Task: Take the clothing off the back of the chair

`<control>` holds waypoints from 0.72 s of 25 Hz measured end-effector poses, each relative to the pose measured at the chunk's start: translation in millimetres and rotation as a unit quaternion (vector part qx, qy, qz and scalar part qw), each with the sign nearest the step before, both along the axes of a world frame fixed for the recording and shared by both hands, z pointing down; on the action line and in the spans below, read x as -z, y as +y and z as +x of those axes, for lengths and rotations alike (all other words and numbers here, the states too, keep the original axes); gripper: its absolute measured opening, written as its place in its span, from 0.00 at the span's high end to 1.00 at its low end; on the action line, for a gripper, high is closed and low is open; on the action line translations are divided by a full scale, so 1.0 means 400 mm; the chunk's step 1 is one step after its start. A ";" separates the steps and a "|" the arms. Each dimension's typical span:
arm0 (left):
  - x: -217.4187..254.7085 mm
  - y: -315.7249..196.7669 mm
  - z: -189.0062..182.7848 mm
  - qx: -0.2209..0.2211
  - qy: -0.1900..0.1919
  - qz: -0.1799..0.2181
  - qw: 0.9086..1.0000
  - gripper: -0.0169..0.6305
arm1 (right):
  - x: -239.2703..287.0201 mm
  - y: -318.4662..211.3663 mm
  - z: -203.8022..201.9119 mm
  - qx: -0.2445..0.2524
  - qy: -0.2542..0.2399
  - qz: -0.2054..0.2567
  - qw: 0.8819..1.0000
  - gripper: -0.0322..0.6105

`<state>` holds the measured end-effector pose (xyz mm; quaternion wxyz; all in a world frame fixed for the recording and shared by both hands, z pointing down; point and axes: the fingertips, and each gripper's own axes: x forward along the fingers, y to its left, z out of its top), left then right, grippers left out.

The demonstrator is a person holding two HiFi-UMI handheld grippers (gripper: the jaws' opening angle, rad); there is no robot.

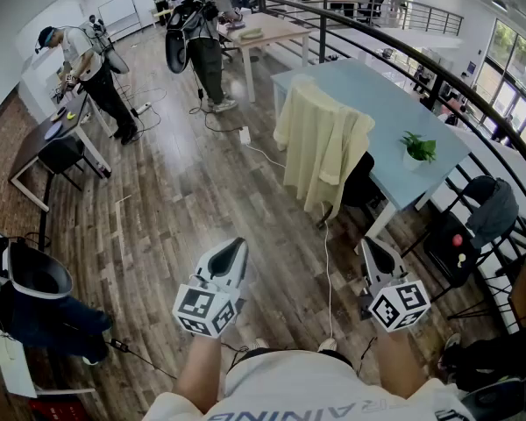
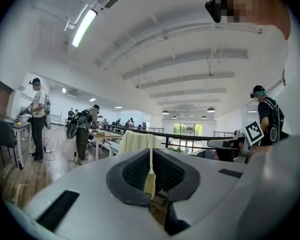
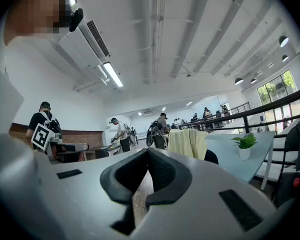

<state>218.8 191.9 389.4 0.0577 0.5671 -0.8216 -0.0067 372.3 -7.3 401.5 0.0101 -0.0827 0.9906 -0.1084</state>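
A pale yellow garment (image 1: 323, 143) hangs over the back of a black chair (image 1: 361, 182) pushed up to a light blue table (image 1: 394, 103). Both grippers are held level over the wooden floor, well short of the chair and pointing towards it. My left gripper (image 1: 237, 251) is shut with nothing in it, and so is my right gripper (image 1: 371, 248). In the left gripper view the garment (image 2: 137, 143) shows just beyond the shut left gripper (image 2: 151, 156). The right gripper view has the garment (image 3: 188, 143) ahead and to the right of the shut right gripper (image 3: 147, 156).
A small potted plant (image 1: 418, 149) stands on the blue table. A white cable (image 1: 329, 270) runs across the floor between me and the chair. A curved railing (image 1: 438, 73) lies behind the table. A dark chair (image 1: 35, 274) is at the left; people work at desks further back.
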 end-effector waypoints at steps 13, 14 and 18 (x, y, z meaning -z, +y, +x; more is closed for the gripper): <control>0.020 0.027 -0.016 0.005 -0.001 0.006 1.000 0.91 | 0.011 0.016 -0.022 0.003 -0.011 -0.018 1.000 0.92; 0.018 0.035 -0.018 0.005 0.000 0.006 1.000 0.91 | 0.010 0.022 -0.023 0.002 -0.010 -0.019 1.000 0.92; 0.007 0.057 -0.030 0.000 0.008 0.007 1.000 0.91 | -0.004 0.044 -0.027 -0.004 -0.003 -0.023 1.000 0.92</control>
